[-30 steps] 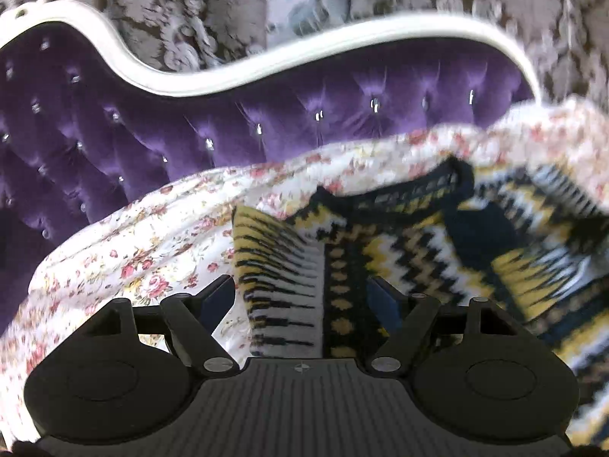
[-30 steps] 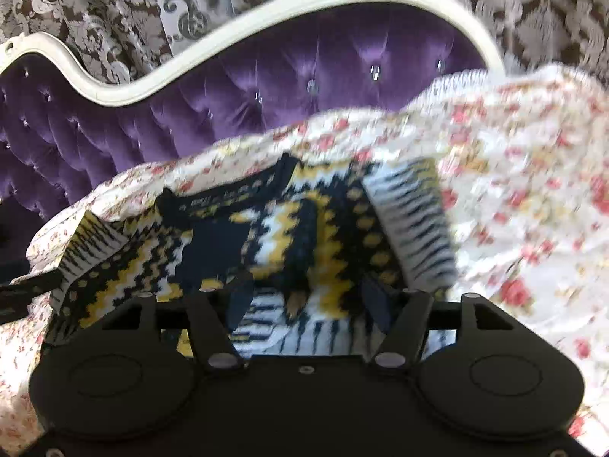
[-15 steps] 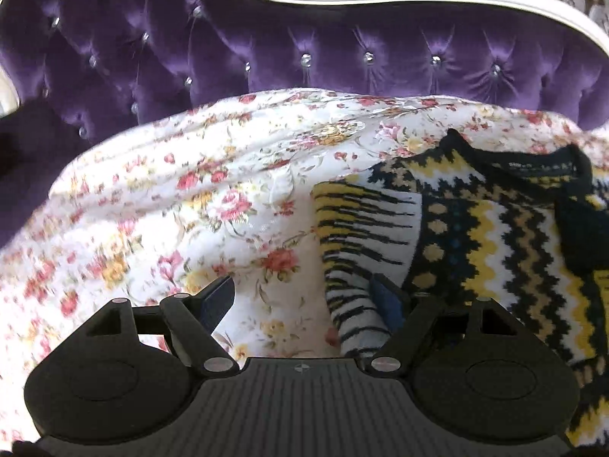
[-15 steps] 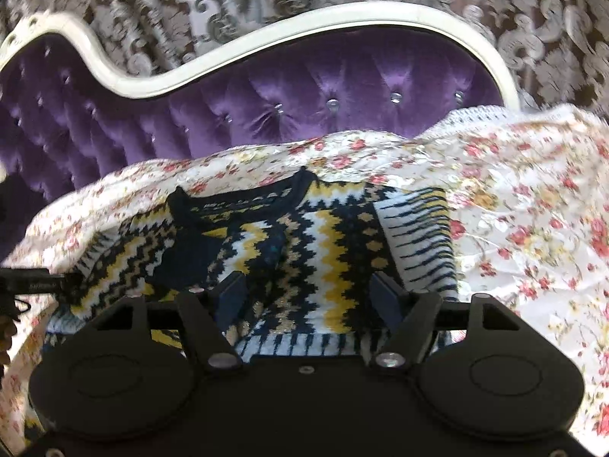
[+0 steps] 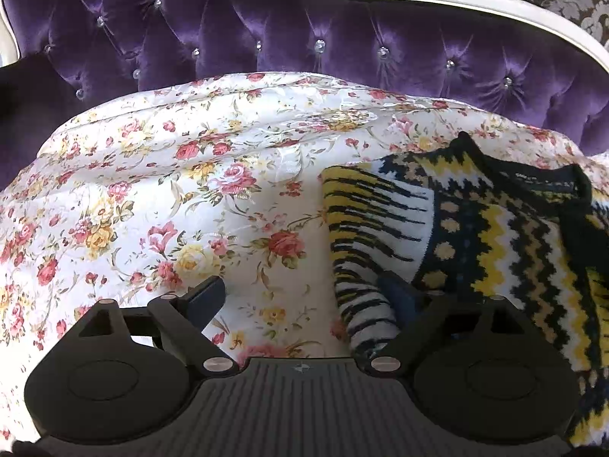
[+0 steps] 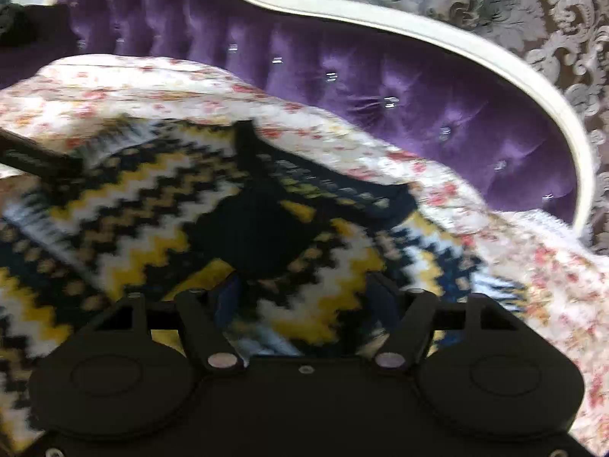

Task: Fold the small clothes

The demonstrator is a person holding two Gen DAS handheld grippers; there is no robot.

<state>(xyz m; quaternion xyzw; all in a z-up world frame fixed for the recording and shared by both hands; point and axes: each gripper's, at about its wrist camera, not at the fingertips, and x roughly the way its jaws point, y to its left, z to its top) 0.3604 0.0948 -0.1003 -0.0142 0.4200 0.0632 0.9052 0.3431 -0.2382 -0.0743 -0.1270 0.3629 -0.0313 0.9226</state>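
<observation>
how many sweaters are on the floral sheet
1: the patterned sweater lies flat on the floral sheet, right of the left gripper's fingers. Others could be hidden out of frame.

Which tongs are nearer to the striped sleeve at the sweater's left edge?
Left. The left tongs stand open right at the yellow, black and white striped knitted sleeve, one finger against it. The right tongs hover open over the sweater's middle.
</observation>
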